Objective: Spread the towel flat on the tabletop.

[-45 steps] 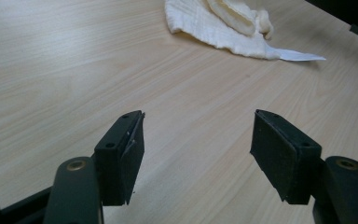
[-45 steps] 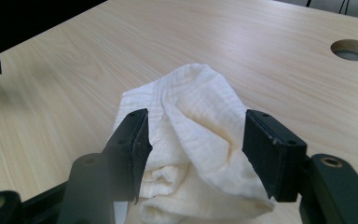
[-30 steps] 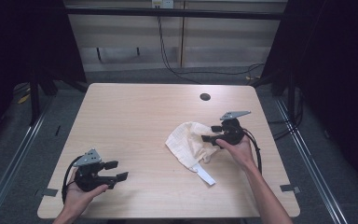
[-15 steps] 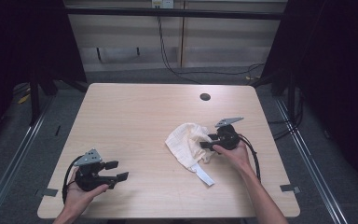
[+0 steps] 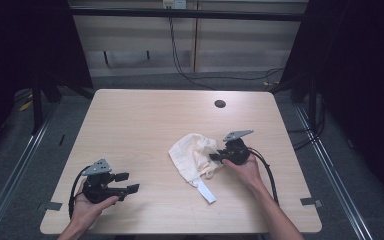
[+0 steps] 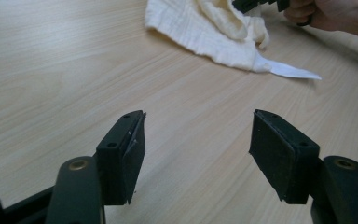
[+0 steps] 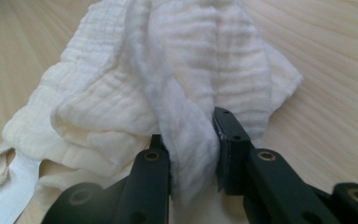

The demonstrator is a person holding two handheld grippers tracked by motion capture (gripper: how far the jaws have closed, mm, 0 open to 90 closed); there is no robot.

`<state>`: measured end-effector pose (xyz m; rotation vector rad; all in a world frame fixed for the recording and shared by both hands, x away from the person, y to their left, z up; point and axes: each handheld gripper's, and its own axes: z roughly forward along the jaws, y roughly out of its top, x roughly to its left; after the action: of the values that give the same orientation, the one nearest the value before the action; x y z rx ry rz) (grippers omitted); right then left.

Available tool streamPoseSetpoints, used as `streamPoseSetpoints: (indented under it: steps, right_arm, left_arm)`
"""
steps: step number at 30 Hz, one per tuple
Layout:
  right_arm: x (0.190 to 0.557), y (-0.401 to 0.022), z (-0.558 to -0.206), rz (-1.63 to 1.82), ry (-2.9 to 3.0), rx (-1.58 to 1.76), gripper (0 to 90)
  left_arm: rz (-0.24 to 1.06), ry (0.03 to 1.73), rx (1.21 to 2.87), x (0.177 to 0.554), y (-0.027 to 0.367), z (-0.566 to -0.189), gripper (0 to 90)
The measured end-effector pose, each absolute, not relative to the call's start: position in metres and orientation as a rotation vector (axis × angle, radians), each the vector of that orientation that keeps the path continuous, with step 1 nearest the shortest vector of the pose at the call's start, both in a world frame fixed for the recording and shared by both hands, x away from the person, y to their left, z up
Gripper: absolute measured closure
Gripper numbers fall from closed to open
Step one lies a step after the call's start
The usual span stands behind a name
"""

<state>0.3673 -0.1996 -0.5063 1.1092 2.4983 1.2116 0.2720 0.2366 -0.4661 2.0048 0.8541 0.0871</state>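
Cloth, cream, crumpled at table centre-right. Right gripper jaws have just been closing; a fold is pinched between them. Left gripper rests well apart, jaws spread wide, grasping nothing.

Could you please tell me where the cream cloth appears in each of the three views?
High view: cream cloth right of centre, at the right gripper.
Left gripper view: top, right of centre.
Right gripper view: centre, a fold between the jaws.
Shared landmark: its white strap.
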Motion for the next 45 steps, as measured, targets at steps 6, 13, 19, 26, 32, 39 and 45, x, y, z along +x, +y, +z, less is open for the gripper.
streamPoseSetpoints:
  steps: [6, 13, 19, 26, 32, 39, 45]
  right_arm:
    - [0.36, -0.178, -0.506, 1.255, 2.568, 1.037, 77.5]
    - [0.351, -0.164, -0.505, 1.264, 2.631, 0.965, 77.5]
    - [0.343, -0.151, -0.504, 1.271, 2.682, 0.895, 77.5]
    - [0.336, -0.13, -0.505, 1.282, 2.71, 0.809, 76.1]
    - [0.331, -0.12, -0.505, 1.324, 2.748, 0.76, 70.9]
    - [0.33, -0.121, -0.5, 1.34, 2.715, 0.775, 61.9]
    - [0.328, -0.132, -0.491, 1.421, 2.662, 0.825, 51.1]
  left_arm:
    - [0.083, 0.792, 2.023, 0.271, 0.229, -0.461, 47.3]
    - [0.103, 0.746, 2.051, 0.274, 0.216, -0.457, 55.4]
    - [0.091, 0.703, 2.059, 0.275, 0.209, -0.455, 61.8]
    - [0.069, 0.704, 2.032, 0.274, 0.209, -0.454, 64.1]
    - [0.086, 0.723, 2.05, 0.274, 0.206, -0.458, 55.3]
    - [0.105, 0.723, 2.048, 0.274, 0.206, -0.457, 49.9]
    - [0.106, 0.746, 2.068, 0.28, 0.198, -0.461, 43.5]
